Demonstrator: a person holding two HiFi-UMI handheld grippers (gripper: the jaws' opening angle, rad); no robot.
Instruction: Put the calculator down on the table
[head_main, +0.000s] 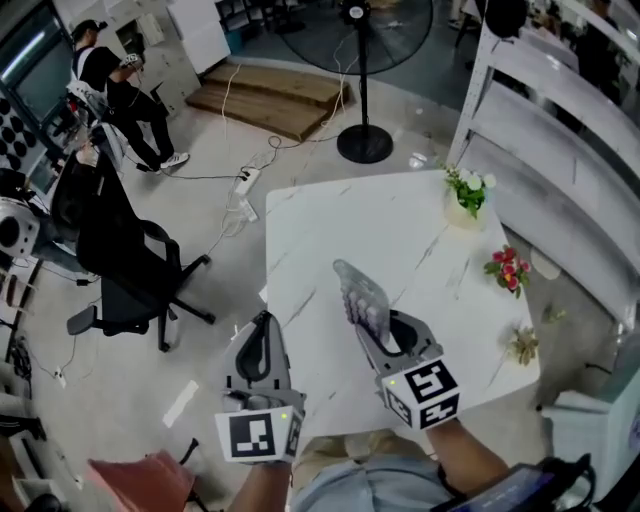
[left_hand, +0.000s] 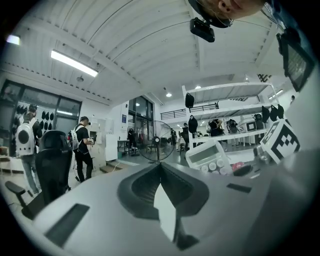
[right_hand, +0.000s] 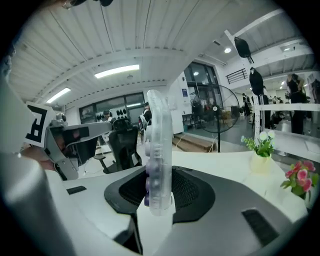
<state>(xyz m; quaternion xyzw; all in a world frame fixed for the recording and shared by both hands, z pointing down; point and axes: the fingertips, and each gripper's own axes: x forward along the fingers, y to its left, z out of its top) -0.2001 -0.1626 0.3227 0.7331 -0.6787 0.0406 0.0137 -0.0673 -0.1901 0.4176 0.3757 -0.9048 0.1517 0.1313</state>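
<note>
Right hand-held gripper (head_main: 378, 330) clamps the translucent plastic calculator (head_main: 358, 292) at frame centre, over the white bench (head_main: 400, 225); left hand-held gripper (head_main: 262, 345) closed.

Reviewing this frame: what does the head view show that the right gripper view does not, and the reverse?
Head view only: the power strip and wooden platform on the floor, and a dried flower at the table's right edge.
Right gripper view only: the ceiling strip lights, and the calculator seen edge-on between the jaws.
Both: the right tool shut on the calculator over the white table, the standing fan, the black office chair, the white-flower pot and the red flowers.
</note>
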